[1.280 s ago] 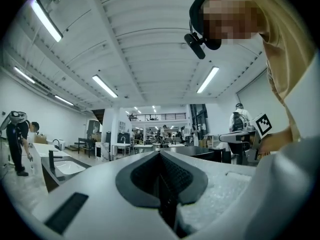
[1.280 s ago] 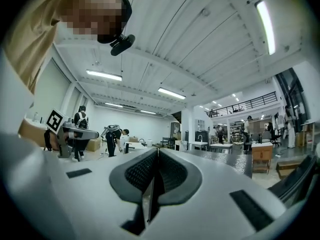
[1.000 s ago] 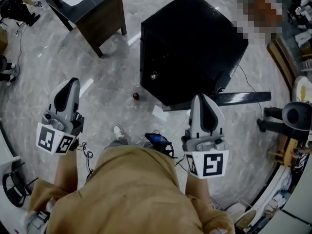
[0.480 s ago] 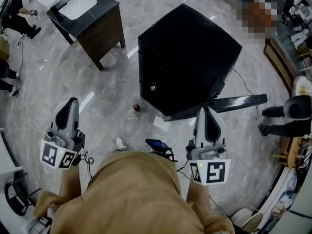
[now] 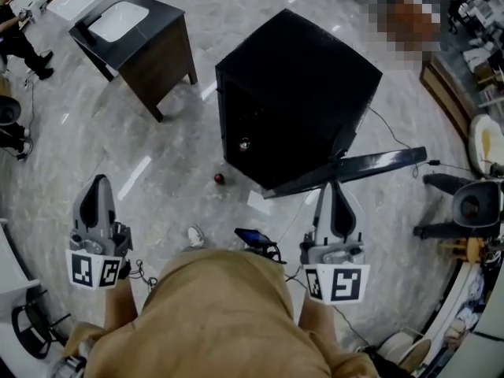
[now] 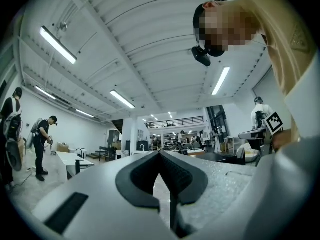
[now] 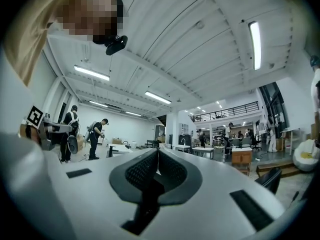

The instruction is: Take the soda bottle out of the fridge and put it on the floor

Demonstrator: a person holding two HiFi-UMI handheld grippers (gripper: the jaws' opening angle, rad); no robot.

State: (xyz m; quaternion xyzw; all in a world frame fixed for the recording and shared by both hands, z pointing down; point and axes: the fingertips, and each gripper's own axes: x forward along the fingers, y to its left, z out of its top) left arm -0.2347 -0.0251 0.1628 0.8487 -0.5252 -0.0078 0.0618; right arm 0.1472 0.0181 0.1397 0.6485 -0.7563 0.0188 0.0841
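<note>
The white left gripper (image 5: 100,183) and right gripper (image 5: 337,187) are both closed and empty. Beyond them, a black box-shaped fridge (image 5: 291,85) stands on the grey marble floor (image 5: 157,160).

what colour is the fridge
The fridge is black all over; the head view shows it best.

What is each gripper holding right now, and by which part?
Nothing. The left gripper and the right gripper both have their jaws shut together, with nothing between them.

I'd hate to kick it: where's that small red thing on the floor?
Head view, centre: the red thing sits on the floor just left of the black fridge, ahead of the person's shoe.
</note>
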